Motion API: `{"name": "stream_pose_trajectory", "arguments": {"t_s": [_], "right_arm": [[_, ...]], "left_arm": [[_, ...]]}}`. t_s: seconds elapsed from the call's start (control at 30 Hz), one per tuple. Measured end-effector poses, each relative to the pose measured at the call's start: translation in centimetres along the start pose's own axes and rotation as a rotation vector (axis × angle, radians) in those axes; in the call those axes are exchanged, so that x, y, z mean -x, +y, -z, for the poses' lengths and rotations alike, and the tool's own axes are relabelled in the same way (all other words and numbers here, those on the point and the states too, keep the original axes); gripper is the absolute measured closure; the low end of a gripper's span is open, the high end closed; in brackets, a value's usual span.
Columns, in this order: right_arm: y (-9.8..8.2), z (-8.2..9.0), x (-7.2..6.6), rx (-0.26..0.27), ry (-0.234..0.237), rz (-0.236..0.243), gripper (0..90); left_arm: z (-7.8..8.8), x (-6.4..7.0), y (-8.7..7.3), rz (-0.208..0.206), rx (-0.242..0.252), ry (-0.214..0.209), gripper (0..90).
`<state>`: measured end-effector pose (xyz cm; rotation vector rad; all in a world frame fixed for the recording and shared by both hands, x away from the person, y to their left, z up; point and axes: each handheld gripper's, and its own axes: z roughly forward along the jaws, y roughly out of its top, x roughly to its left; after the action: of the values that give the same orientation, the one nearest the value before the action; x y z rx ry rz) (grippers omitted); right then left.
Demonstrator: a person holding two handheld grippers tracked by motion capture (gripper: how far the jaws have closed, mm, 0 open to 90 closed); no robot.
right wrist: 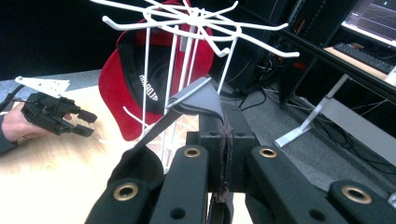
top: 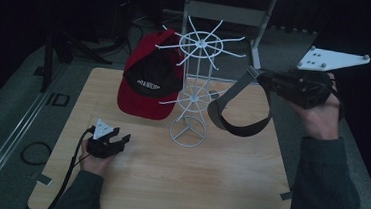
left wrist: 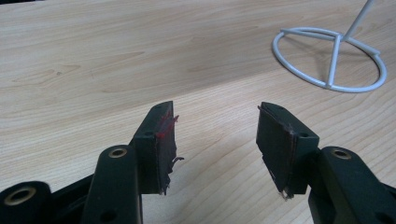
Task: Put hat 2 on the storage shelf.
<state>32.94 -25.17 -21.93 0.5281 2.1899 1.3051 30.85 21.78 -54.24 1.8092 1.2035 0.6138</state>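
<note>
A white wire hook rack (top: 198, 45) stands at the back middle of the wooden table (top: 192, 185). A red and black cap (top: 150, 81) hangs on its left side. To the right of the rack, raised above the table, my right gripper (top: 257, 76) is shut on a dark grey visor band (top: 238, 113) whose loop hangs down toward the rack. In the right gripper view the jaws (right wrist: 224, 128) pinch the grey band (right wrist: 196, 100) just before the rack (right wrist: 196, 18) and cap (right wrist: 126, 84). My left gripper (top: 120, 139) rests low at front left, open, with bare tabletop between its jaws (left wrist: 215, 135).
The rack's ring base (left wrist: 329, 60) lies ahead and right of the left gripper. A grey metal frame (top: 226, 12) stands behind the table. A cable loop (top: 34, 153) lies on the floor at left. A desk with a keyboard (right wrist: 369, 51) is far off.
</note>
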Motion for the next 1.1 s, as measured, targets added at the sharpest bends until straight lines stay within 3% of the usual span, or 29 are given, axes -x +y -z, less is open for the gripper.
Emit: {"name": "stream_pose_trajectory", "arguments": {"t_s": [0.87,1.03,1.1], "right_arm": [[1.8,0.1,0.5,0.046,-0.019,-0.001,88.6],[2.5,-0.3,0.9,0.061,-0.025,-0.008,88.5],[3.5,-1.0,1.3,0.074,-0.027,-0.018,88.6]], "left_arm": [[0.1,0.0,0.0,0.002,0.004,0.004,47.3],[0.0,0.0,0.0,-0.002,-0.001,0.002,47.3],[0.1,0.0,0.0,-0.003,-0.001,0.002,47.3]]}}
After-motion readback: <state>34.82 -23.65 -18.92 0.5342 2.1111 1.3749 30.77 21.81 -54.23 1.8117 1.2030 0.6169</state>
